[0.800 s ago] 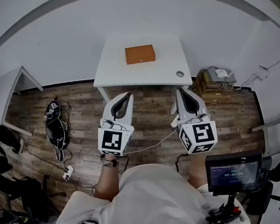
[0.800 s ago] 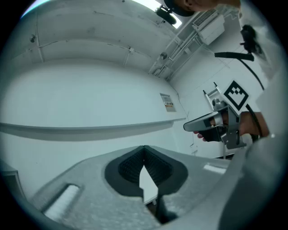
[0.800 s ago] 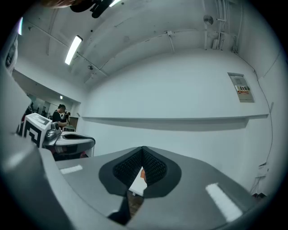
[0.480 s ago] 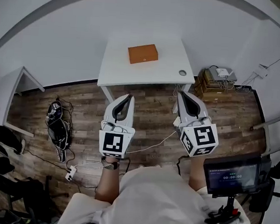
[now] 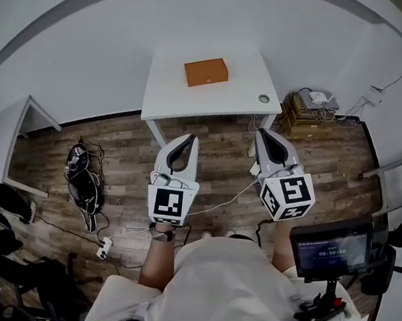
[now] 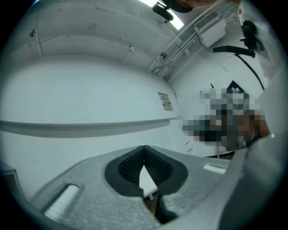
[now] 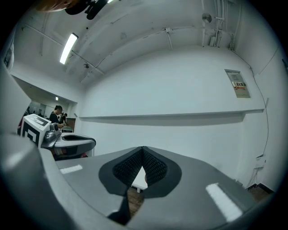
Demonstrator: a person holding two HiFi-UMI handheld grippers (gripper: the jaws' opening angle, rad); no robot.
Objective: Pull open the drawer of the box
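An orange box (image 5: 206, 72) lies on the far half of a white table (image 5: 191, 101); I cannot make out its drawer from here. My left gripper (image 5: 190, 140) and right gripper (image 5: 262, 134) hang side by side over the wooden floor, short of the table's near edge and pointing toward it. Both are shut with nothing in them. In the left gripper view the dark pads (image 6: 135, 164) meet at the tip, and a sliver of white table shows below them. The right gripper view shows its pads (image 7: 154, 167) meeting the same way, with the left gripper (image 7: 67, 143) off to the left.
The table has a round cable hole (image 5: 264, 98) at its near right corner. Cardboard boxes with devices (image 5: 307, 109) sit on the floor to its right. Cables and dark gear (image 5: 81, 182) and a power strip (image 5: 104, 249) lie at left. A small screen (image 5: 331, 248) is at lower right.
The view has shifted a little, so the table and box sit slightly further right. Both grippers stay shut; the left one has drifted slightly right.
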